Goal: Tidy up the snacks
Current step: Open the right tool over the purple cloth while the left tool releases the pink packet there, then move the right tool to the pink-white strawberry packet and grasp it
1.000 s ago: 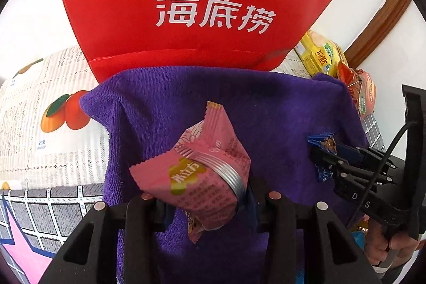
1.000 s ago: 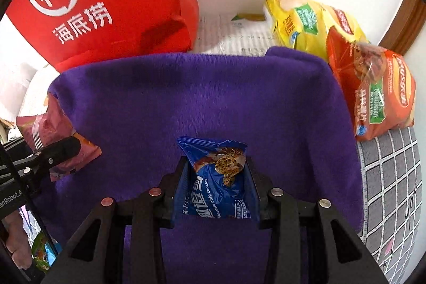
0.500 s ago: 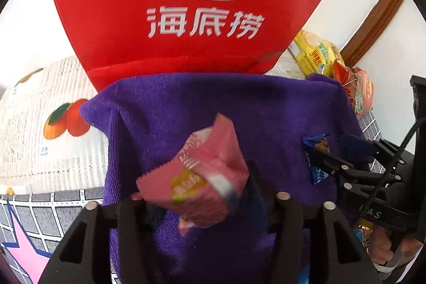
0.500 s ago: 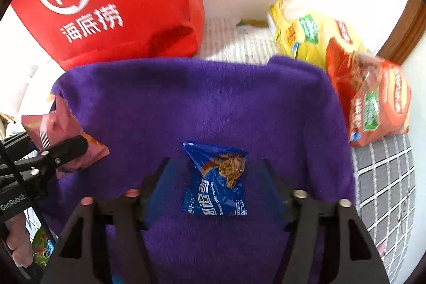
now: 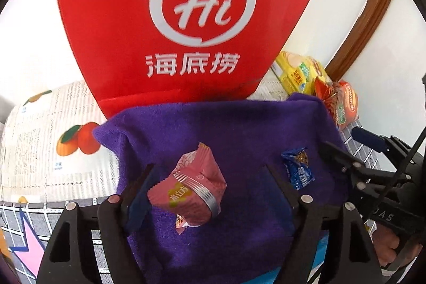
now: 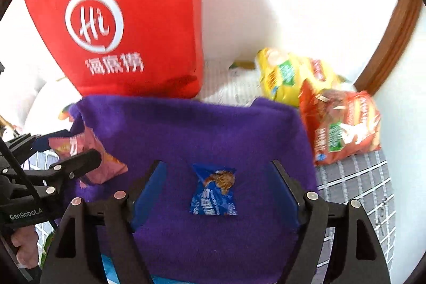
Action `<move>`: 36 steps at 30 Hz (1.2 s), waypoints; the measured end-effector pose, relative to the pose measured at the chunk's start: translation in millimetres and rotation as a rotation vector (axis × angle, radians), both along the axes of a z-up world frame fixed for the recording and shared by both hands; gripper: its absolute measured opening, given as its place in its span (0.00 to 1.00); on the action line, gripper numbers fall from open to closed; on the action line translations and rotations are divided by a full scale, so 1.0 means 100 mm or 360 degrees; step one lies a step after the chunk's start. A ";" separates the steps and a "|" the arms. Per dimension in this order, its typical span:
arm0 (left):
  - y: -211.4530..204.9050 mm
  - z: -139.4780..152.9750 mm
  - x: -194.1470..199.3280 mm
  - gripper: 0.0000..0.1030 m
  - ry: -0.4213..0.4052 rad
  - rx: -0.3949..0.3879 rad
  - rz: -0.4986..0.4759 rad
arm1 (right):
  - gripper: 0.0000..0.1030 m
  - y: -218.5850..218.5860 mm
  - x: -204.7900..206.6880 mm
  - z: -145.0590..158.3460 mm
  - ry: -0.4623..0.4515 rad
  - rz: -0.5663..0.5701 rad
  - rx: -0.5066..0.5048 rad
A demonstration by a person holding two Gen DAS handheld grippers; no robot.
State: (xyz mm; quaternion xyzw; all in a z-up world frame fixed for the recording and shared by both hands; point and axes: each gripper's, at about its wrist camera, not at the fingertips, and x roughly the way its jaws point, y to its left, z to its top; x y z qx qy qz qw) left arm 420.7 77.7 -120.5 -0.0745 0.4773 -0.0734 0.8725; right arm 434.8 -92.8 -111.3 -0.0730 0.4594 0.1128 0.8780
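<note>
A pink snack packet (image 5: 189, 188) lies on the purple towel (image 5: 239, 129), between the wide-open fingers of my left gripper (image 5: 210, 177). A small blue cookie packet (image 6: 214, 189) lies on the towel (image 6: 186, 129) between the open fingers of my right gripper (image 6: 217, 177). Neither packet is held. In the left wrist view the blue packet (image 5: 298, 171) sits to the right, beside the right gripper (image 5: 354, 164). In the right wrist view the pink packet (image 6: 90, 159) and left gripper (image 6: 66, 148) are at the left.
A red bag (image 5: 186, 17) with a white logo stands behind the towel. A yellow snack bag (image 6: 282, 76) and an orange one (image 6: 343, 124) lie at the right by the wall. Fruit-print paper (image 5: 53, 140) covers the table on the left.
Both grippers have opened and let go of their packets, which now lie on the towel. Both grippers have pulled back and up a little.
</note>
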 end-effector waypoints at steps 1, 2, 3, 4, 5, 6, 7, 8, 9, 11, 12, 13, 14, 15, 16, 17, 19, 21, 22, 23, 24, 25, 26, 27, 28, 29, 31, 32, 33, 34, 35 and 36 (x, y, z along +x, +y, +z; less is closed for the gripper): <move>0.01 0.03 -0.01 0.78 -0.0011 -0.0008 0.0012 | 0.78 -0.01 -0.04 0.07 -0.0037 -0.0023 -0.0011; 0.02 0.04 -0.02 0.78 -0.0018 -0.0014 0.0018 | 0.79 -0.03 -0.07 0.11 -0.0069 -0.0045 -0.0014; 0.02 0.07 -0.03 0.78 -0.0020 -0.0021 0.0017 | 0.80 -0.05 -0.06 0.14 -0.0096 -0.0069 -0.0005; 0.04 0.08 -0.06 0.78 -0.0014 -0.0023 0.0013 | 0.80 -0.08 -0.12 0.20 -0.0118 -0.0089 0.0012; 0.05 0.10 -0.08 0.78 -0.0008 -0.0023 0.0006 | 0.80 -0.11 -0.16 0.23 -0.0128 -0.0099 0.0034; 0.04 0.11 -0.10 0.78 -0.0007 -0.0021 -0.0001 | 0.80 -0.16 -0.20 0.27 -0.0128 -0.0106 0.0078; 0.02 0.13 -0.12 0.78 -0.0009 -0.0015 -0.0015 | 0.80 -0.20 -0.25 0.30 -0.0119 -0.0104 0.0110; 0.00 0.16 -0.14 0.78 -0.0014 -0.0011 -0.0023 | 0.80 -0.23 -0.28 0.32 -0.0105 -0.0101 0.0138; -0.02 0.19 -0.17 0.78 -0.0027 -0.0010 -0.0034 | 0.80 -0.27 -0.31 0.34 -0.0093 -0.0107 0.0156; -0.06 0.27 -0.23 0.78 -0.0060 -0.0017 -0.0053 | 0.80 -0.34 -0.40 0.39 -0.0105 -0.0148 0.0155; -0.06 0.33 -0.27 0.79 -0.0081 -0.0027 -0.0062 | 0.80 -0.38 -0.48 0.42 -0.0124 -0.0175 0.0148; -0.06 0.36 -0.30 0.79 -0.0091 -0.0035 -0.0067 | 0.80 -0.41 -0.52 0.43 -0.0131 -0.0187 0.0151; -0.07 0.39 -0.32 0.79 -0.0098 -0.0043 -0.0071 | 0.80 -0.44 -0.58 0.43 -0.0133 -0.0192 0.0160; -0.07 0.41 -0.34 0.79 -0.0101 -0.0050 -0.0074 | 0.80 -0.48 -0.65 0.43 -0.0130 -0.0191 0.0175; -0.07 0.43 -0.36 0.79 -0.0102 -0.0057 -0.0075 | 0.80 -0.51 -0.71 0.42 -0.0120 -0.0188 0.0192; -0.07 0.45 -0.38 0.79 -0.0102 -0.0062 -0.0078 | 0.80 -0.54 -0.79 0.41 -0.0108 -0.0190 0.0199; -0.10 0.49 -0.41 0.79 -0.0108 -0.0080 -0.0096 | 0.80 -0.60 -0.90 0.38 -0.0088 -0.0214 0.0191; -0.13 0.55 -0.46 0.79 -0.0123 -0.0089 -0.0108 | 0.80 -0.67 -1.02 0.36 -0.0071 -0.0249 0.0193; -0.14 0.59 -0.49 0.79 -0.0137 -0.0094 -0.0120 | 0.80 -0.72 -1.09 0.36 -0.0058 -0.0268 0.0207; -0.17 0.62 -0.50 0.79 -0.0143 -0.0095 -0.0127 | 0.80 -0.77 -1.15 0.35 -0.0045 -0.0285 0.0223; -0.19 0.66 -0.53 0.79 -0.0155 -0.0099 -0.0142 | 0.80 -0.81 -1.20 0.35 -0.0031 -0.0301 0.0238; -0.20 0.68 -0.55 0.79 -0.0163 -0.0099 -0.0150 | 0.80 -0.86 -1.27 0.34 -0.0018 -0.0321 0.0249; -0.21 0.70 -0.57 0.79 -0.0172 -0.0099 -0.0156 | 0.80 -0.89 -1.32 0.33 -0.0010 -0.0337 0.0252; -0.21 0.73 -0.60 0.79 -0.0185 -0.0098 -0.0166 | 0.80 -0.93 -1.37 0.33 -0.0004 -0.0353 0.0252; -0.20 0.76 -0.62 0.79 -0.0205 -0.0104 -0.0171 | 0.80 -0.96 -1.44 0.32 0.0004 -0.0370 0.0252; -0.18 0.79 -0.64 0.79 -0.0220 -0.0117 -0.0166 | 0.80 -0.99 -1.48 0.32 0.0012 -0.0383 0.0255; -0.12 0.83 -0.66 0.79 -0.0242 -0.0157 -0.0140 | 0.80 -1.06 -1.58 0.30 0.0035 -0.0406 0.0262; -0.10 0.85 -0.66 0.79 -0.0247 -0.0170 -0.0132 | 0.80 -1.09 -1.62 0.29 0.0040 -0.0415 0.0260; -0.08 0.85 -0.67 0.79 -0.0251 -0.0184 -0.0122 | 0.80 -1.11 -1.65 0.28 0.0041 -0.0426 0.0252; -0.06 0.86 -0.67 0.79 -0.0252 -0.0192 -0.0112 | 0.80 -1.14 -1.69 0.27 0.0037 -0.0443 0.0238; -0.05 0.85 -0.67 0.79 -0.0250 -0.0193 -0.0107 | 0.80 -1.16 -1.72 0.27 0.0033 -0.0447 0.0233; -0.05 0.85 -0.67 0.79 -0.0248 -0.0190 -0.0105 | 0.80 -1.17 -1.74 0.26 0.0028 -0.0447 0.0225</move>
